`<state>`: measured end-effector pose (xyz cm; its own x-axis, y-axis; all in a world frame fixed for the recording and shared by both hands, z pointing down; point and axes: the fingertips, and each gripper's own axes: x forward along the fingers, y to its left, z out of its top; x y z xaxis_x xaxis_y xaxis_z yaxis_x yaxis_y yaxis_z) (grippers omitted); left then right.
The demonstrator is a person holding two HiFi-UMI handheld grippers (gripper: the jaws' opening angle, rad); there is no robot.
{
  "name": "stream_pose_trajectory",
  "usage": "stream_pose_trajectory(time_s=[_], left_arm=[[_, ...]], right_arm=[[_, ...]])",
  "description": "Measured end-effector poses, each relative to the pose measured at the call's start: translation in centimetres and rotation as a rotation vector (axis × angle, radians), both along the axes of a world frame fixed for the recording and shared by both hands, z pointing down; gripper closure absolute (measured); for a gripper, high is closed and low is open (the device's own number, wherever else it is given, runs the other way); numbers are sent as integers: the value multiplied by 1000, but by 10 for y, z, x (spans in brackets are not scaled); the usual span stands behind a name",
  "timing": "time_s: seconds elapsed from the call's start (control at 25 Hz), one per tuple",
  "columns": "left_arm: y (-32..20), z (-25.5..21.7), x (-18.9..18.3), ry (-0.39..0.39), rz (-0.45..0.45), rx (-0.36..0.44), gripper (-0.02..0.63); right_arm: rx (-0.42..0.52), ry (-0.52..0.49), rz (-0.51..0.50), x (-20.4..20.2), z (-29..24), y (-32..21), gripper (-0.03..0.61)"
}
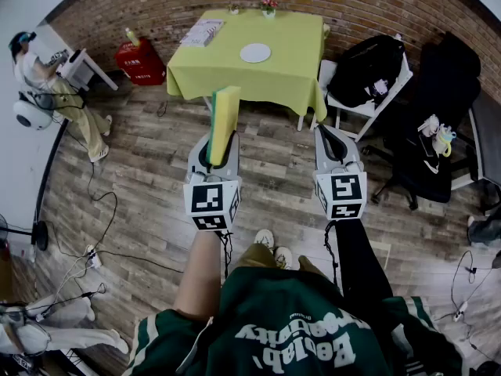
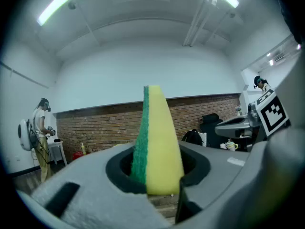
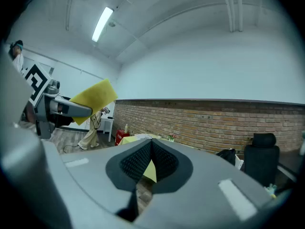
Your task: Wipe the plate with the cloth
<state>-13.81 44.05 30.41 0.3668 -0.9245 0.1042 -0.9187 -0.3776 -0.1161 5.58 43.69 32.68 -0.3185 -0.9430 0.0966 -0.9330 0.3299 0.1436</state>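
while the sponge (image 1: 224, 120), which serves here as the cloth, is pinched by its lower end between the jaws of the left gripper (image 1: 214, 149), it is held upright, and most of its length stands free above the jaw tips. in the left gripper view its green scouring face is turned to the left and its yellow face to the right. this grip is judged to be chosen so that a long stretch of the pad is left bare for wiping.

the right gripper (image 1: 326, 135) is carried just beside the left at about the same height. its jaws are brought together and nothing is held between them; only a sliver of the yellow-green tablecloth is seen through the gap below the pads. it is probably kept free so that the plate can be steadied.

both grippers are pointed forward at the table (image 1: 291, 69), so an approach is judged to be in hand and no wiping is yet done. the plate (image 1: 255, 52) lies flat near the middle of the table, well apart from both grippers, with a stretch of wooden floor (image 1: 156, 178) between. it sits ahead of the gap between the two grippers, a little to the right of the sponge's line. a chair with a black bag (image 1: 368, 69) stands just beside the table's right edge and is to be kept clear of on the way in.
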Motion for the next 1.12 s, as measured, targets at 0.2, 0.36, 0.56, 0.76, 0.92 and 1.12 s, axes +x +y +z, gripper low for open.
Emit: stream_pose_trajectory(time_s=[0.2,0.36,0.56,0.76,0.92,1.12], left_arm=[[2,-2,0,-24,-9,6,485],[2,-3,0,-39,-9,20,486],[-9,-9,-2,-59,-8,61,483],[-43,-5,-4,-43,-7,56,483],[-77,0,-1,25,48,40,486],[-129,4,6,14,86,22,486]], right_arm=[[-5,-4,-13,2,2,2,568],[15,-38,-54,-5,-2,2,568],[41,-31,-60,-10,-8,-11,568],[31,-26,-51,-8,-3,-41,568],[26,-32,-44,-7,0,-75,568],[3,-44,-12,-2,3,-123,568]])
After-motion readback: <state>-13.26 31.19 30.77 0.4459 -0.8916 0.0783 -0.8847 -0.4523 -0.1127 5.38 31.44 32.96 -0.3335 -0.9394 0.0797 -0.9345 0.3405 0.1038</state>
